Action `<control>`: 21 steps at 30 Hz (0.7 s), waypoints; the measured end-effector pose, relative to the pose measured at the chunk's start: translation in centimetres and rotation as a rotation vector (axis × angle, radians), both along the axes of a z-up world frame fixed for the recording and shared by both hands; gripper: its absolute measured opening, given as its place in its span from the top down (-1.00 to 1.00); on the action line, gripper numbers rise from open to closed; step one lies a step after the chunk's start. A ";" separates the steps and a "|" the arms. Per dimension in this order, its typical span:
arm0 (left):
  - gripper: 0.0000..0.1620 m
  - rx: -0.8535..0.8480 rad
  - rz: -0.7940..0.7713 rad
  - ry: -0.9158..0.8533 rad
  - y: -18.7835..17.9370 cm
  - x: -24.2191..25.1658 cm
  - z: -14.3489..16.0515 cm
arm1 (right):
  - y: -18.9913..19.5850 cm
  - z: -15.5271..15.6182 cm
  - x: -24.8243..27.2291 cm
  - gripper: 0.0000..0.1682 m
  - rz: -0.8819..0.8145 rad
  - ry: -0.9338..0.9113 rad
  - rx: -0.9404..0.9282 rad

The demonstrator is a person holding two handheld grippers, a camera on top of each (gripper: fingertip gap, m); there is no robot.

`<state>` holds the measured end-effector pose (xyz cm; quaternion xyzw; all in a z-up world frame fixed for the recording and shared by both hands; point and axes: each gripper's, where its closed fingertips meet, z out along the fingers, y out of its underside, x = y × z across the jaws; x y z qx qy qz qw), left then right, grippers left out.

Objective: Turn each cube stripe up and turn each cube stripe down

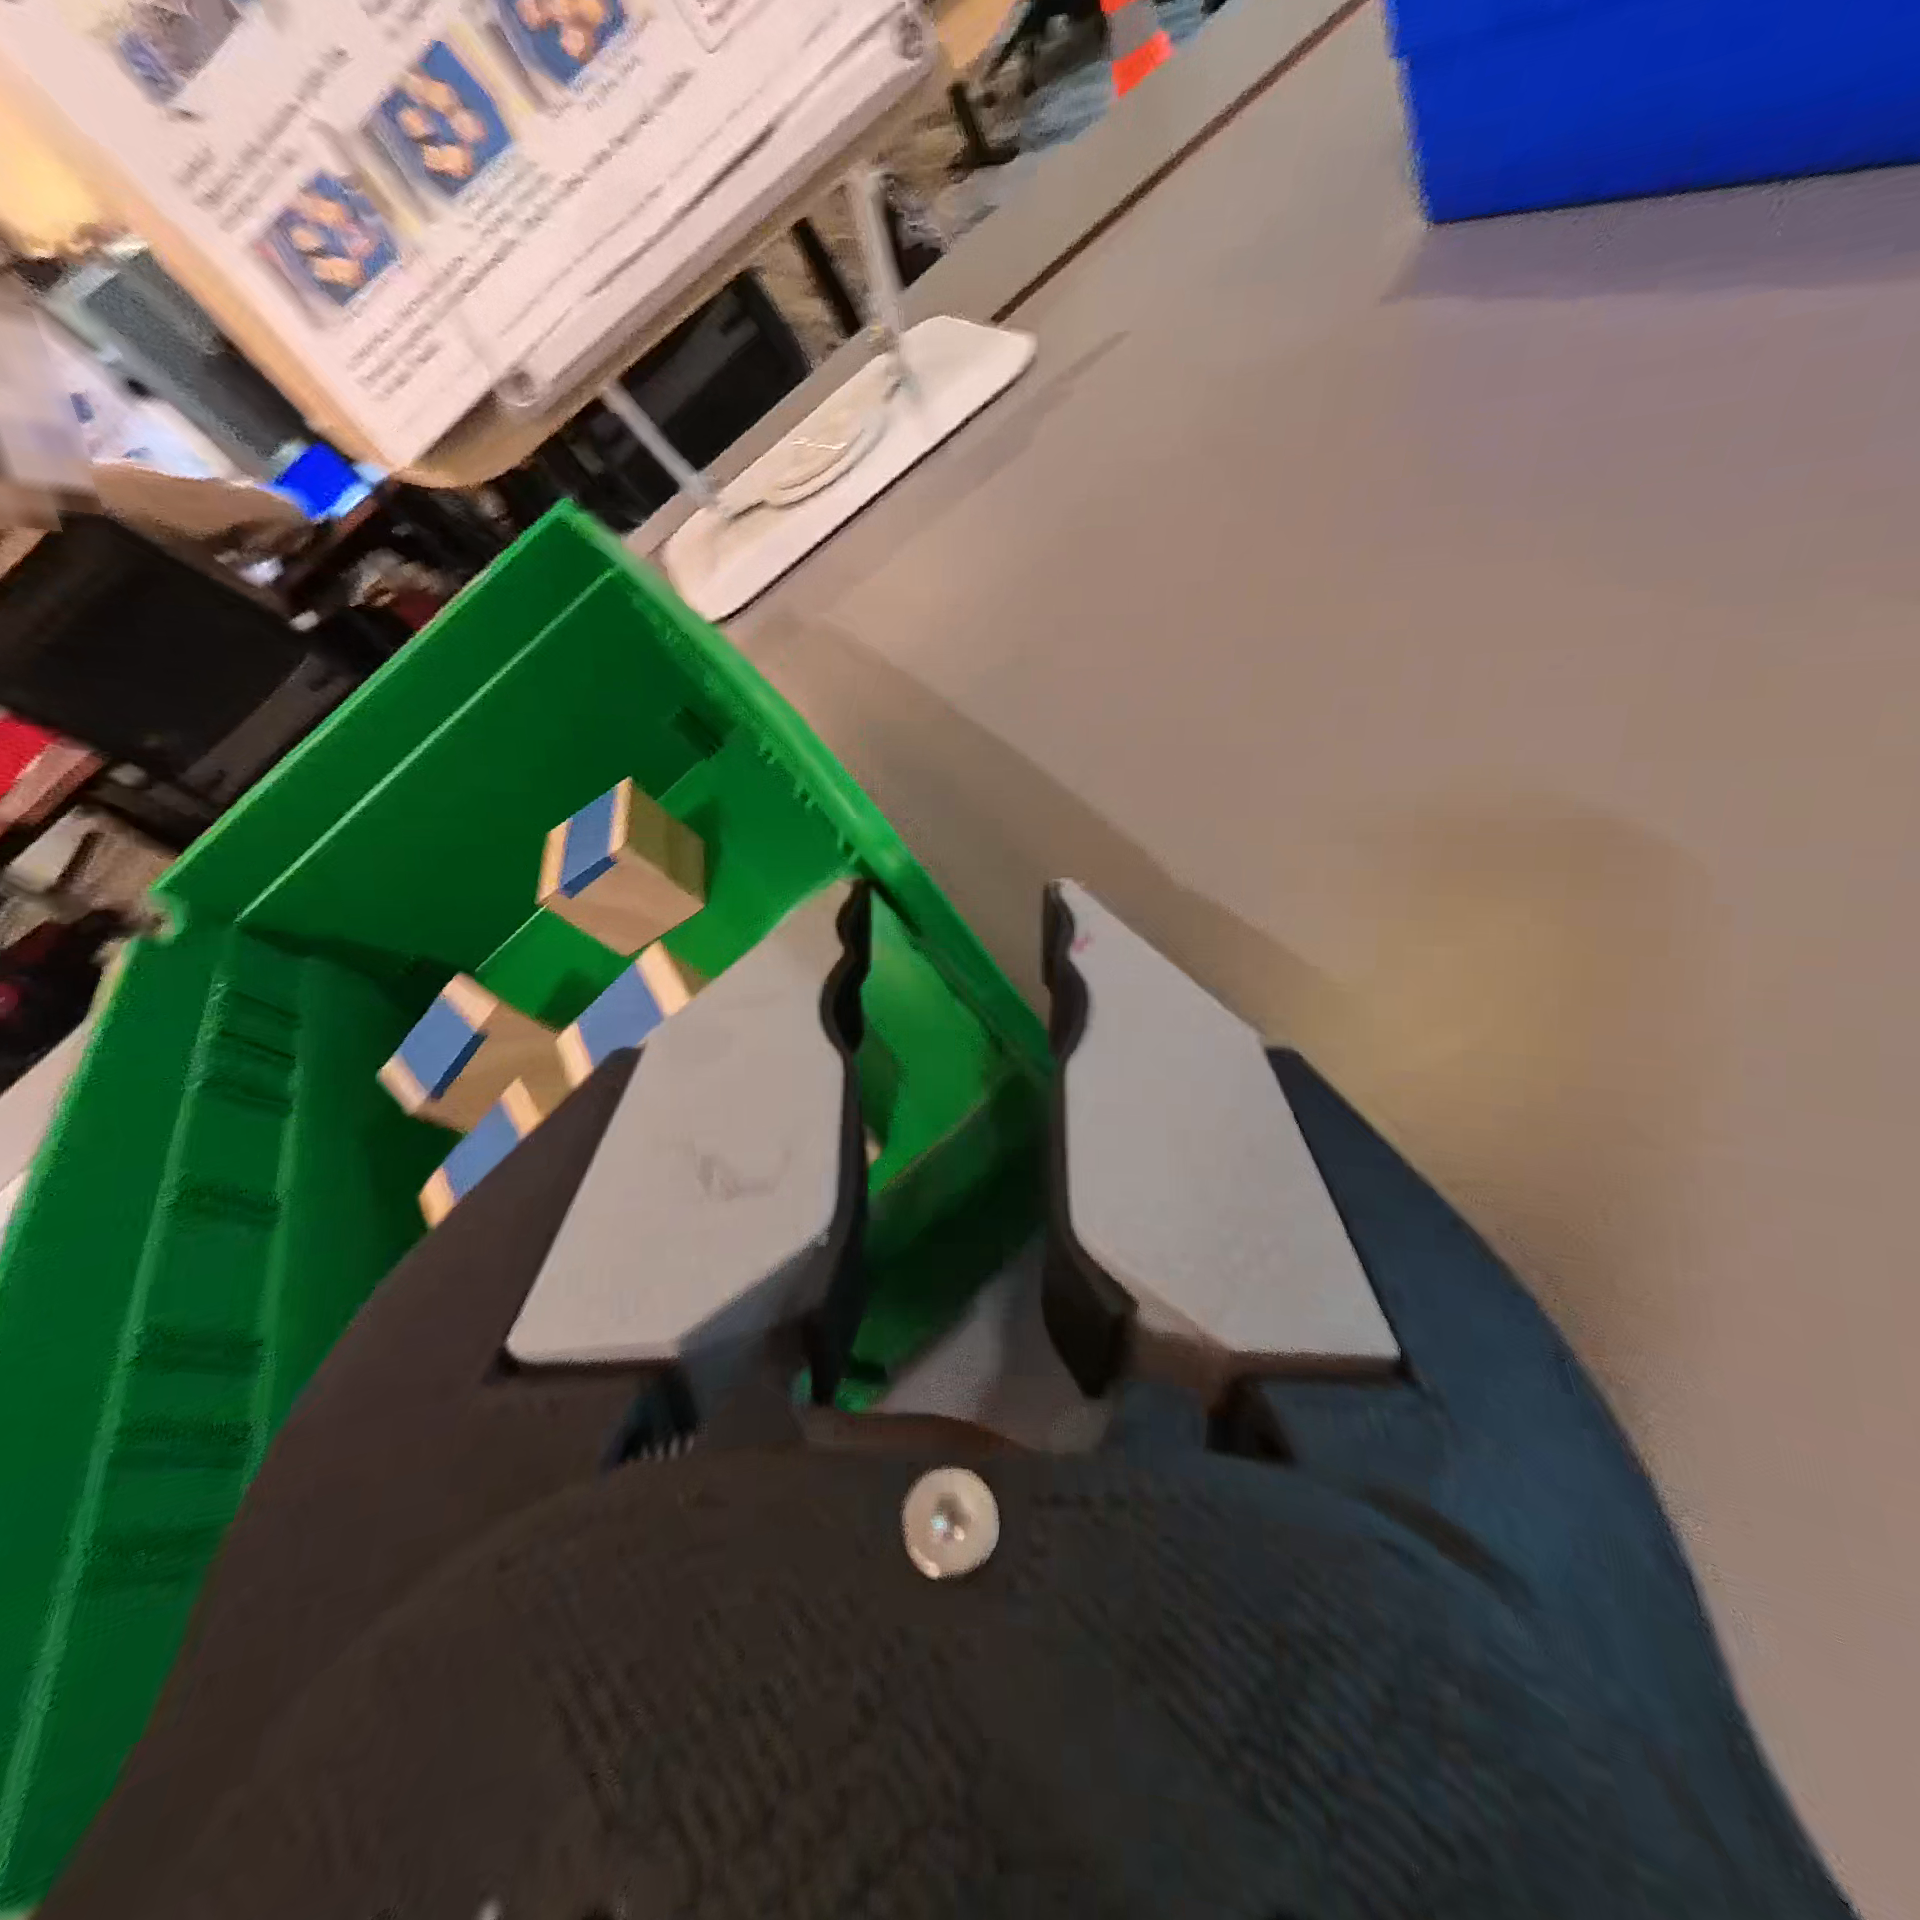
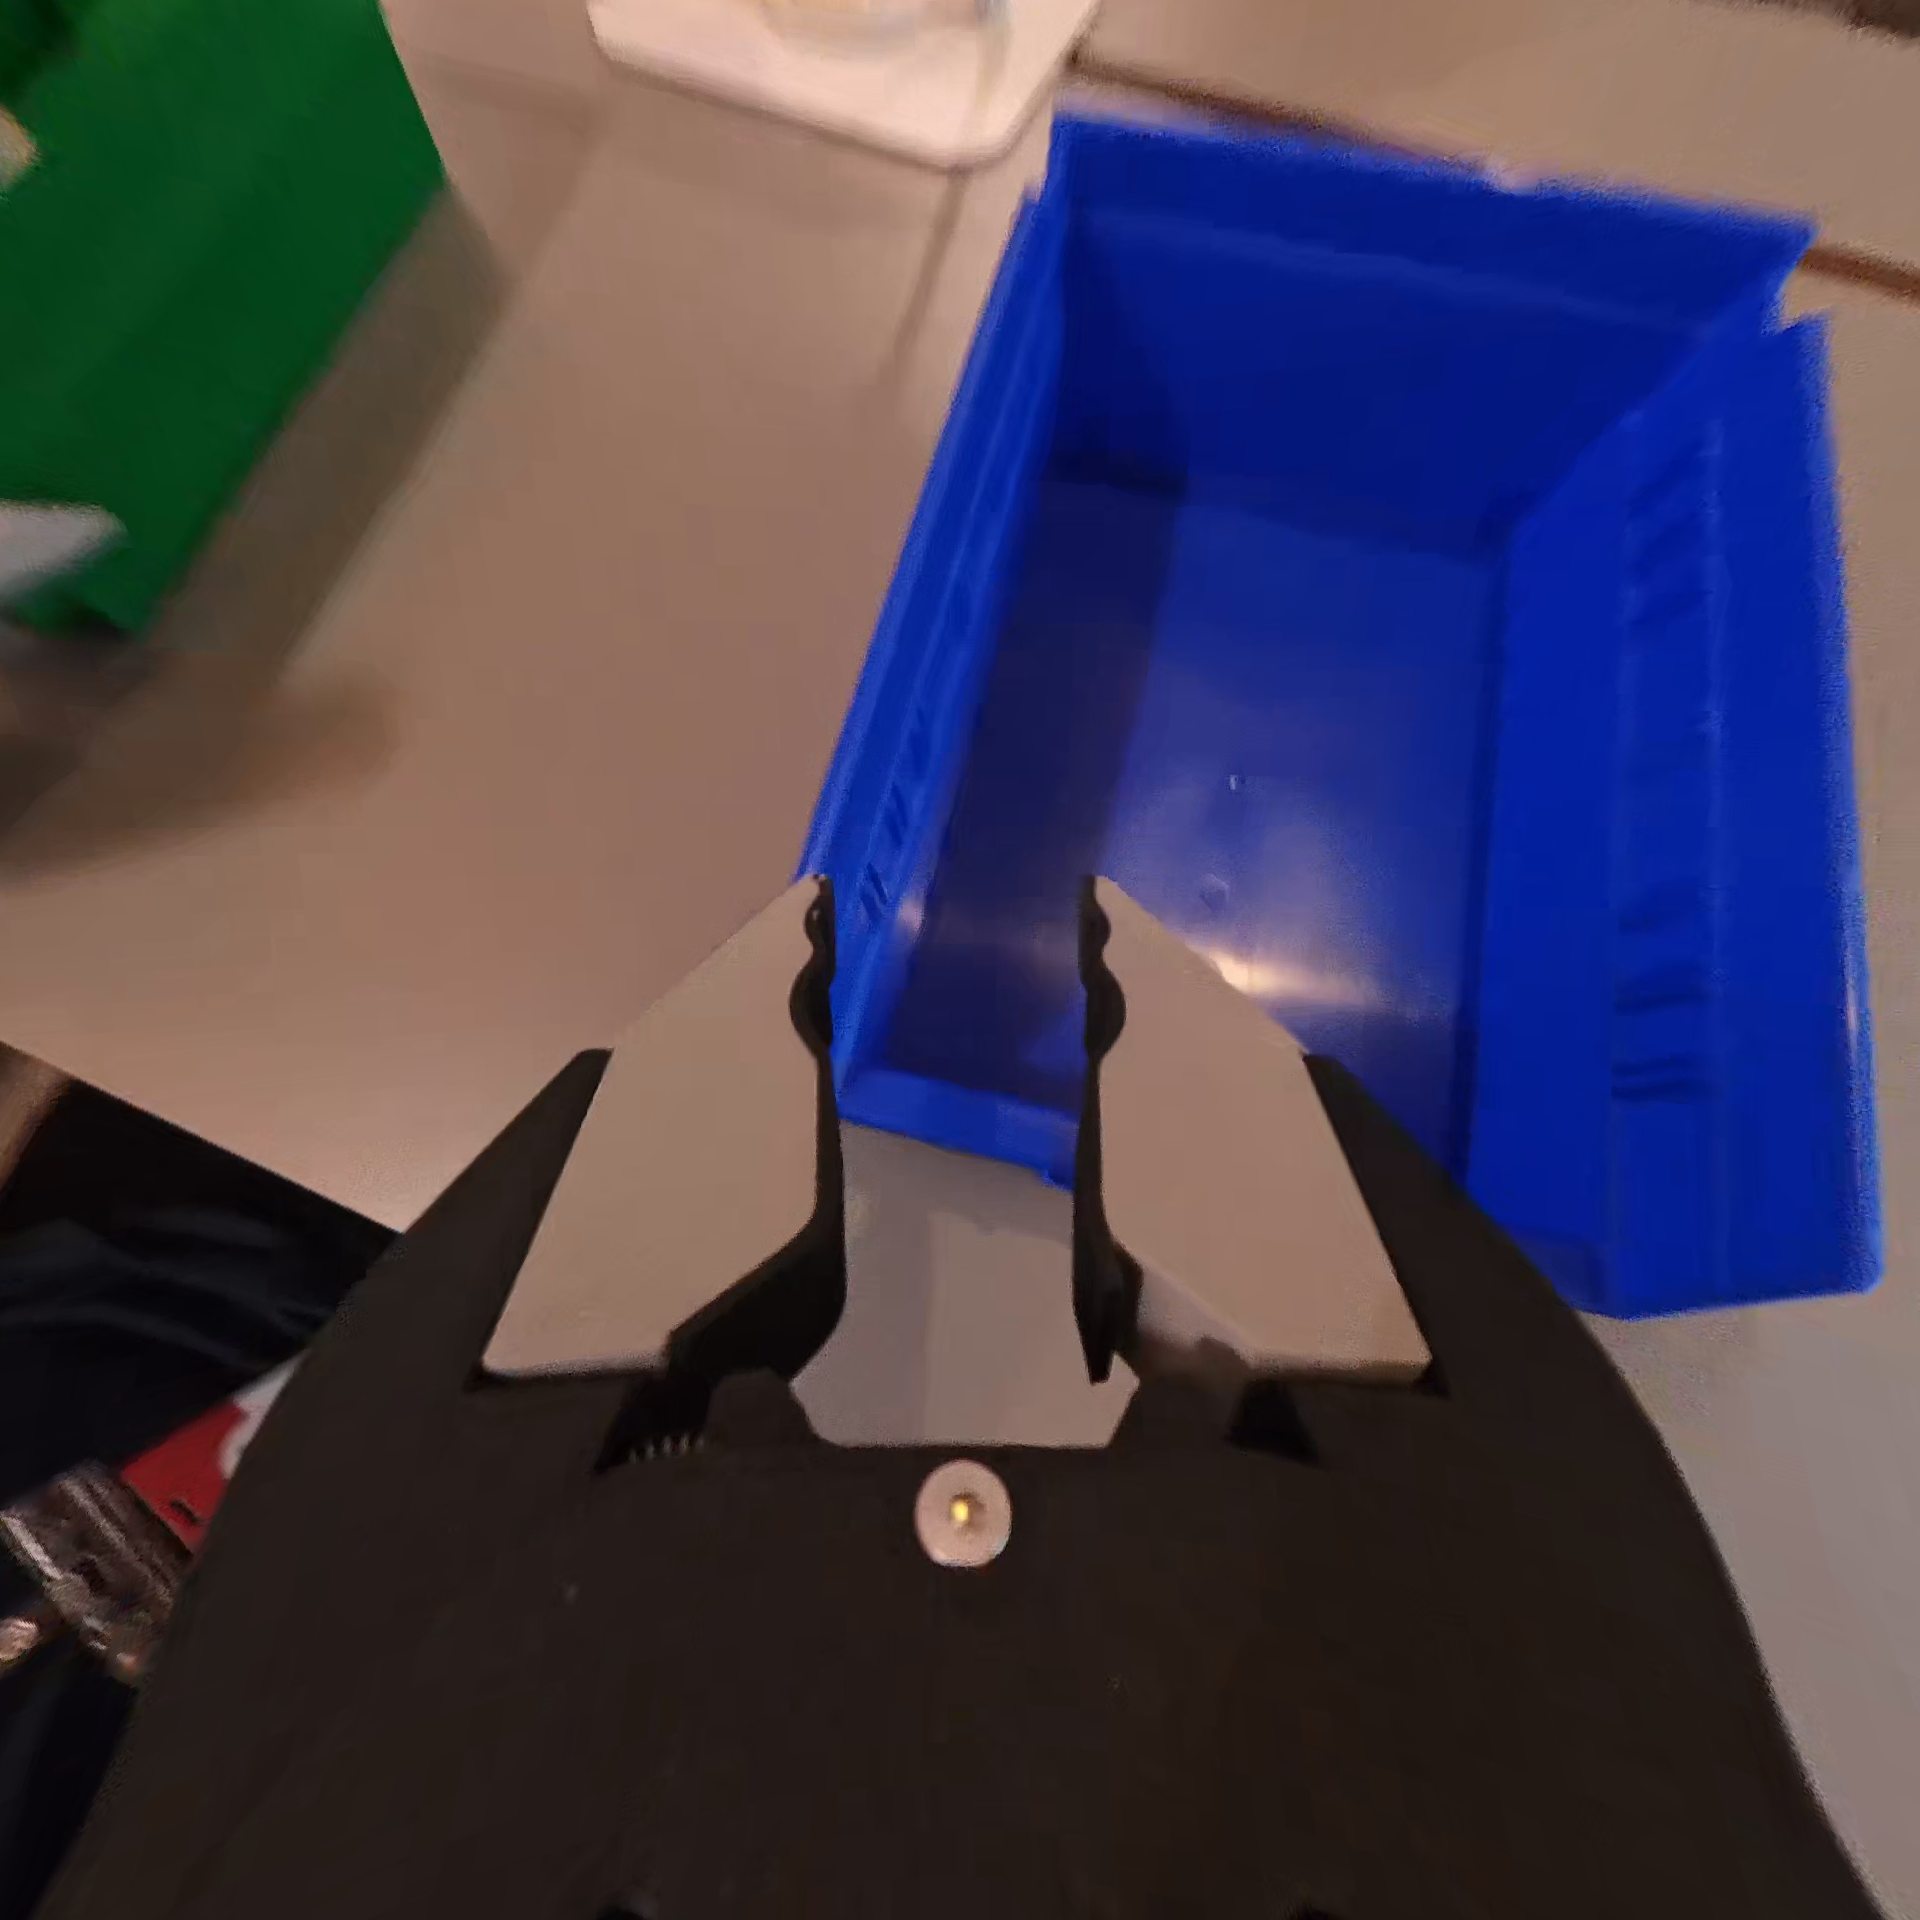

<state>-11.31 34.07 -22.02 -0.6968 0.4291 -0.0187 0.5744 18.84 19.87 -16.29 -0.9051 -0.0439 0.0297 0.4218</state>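
So the cubes are all in the green bin (image 1: 343, 935), off to the left of the left claw (image 1: 951, 914) and a bit ahead of it. I can make out four wooden ones with blue stripes. The far cube (image 1: 623, 868) sits clear of the others, the near-left cube (image 1: 457, 1055) is closer, and two more are half hidden behind the claw's left finger: a striped cube (image 1: 623, 1013) and a lower cube (image 1: 473, 1158). The stripes I can see look like they're facing up, though the view is tilted and blurry, so don't quote me on that.

The left claw is parted with nothing between its fingers, hovering right over the bin's near-right wall. My guess is it's held wide so it can drop around a cube, but it isn't lined up with one; they're all left of the gap.

The right claw (image 2: 951, 914) is also spread and empty, pointing down at the near-left corner of the blue bin (image 2: 1683, 831), which has nothing in it that I can see. It's probably parked there to keep out of the way.

Both bins sit well apart on the grey tabletop (image 1: 1455, 727). Past the left claw there's a white stand (image 1: 935, 395) holding a printed instruction sheet (image 1: 499, 187).
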 end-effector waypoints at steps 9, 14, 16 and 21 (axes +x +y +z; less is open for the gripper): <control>0.95 -0.092 0.173 -0.063 3.5 -9.1 0.5 | 1.4 -3.5 -3.7 0.35 0.089 -0.021 -0.119; 0.96 -0.159 0.280 -0.174 4.2 -12.7 1.1 | 4.4 -6.7 -3.8 0.73 0.060 -0.160 -0.158; 0.98 -0.159 0.303 -0.176 3.8 -12.3 0.6 | 5.5 -6.7 -4.3 0.73 0.027 -0.173 -0.132; 0.89 -0.069 0.254 -0.067 2.3 -9.1 0.6 | 6.9 -6.7 -5.9 0.72 0.048 -0.192 -0.078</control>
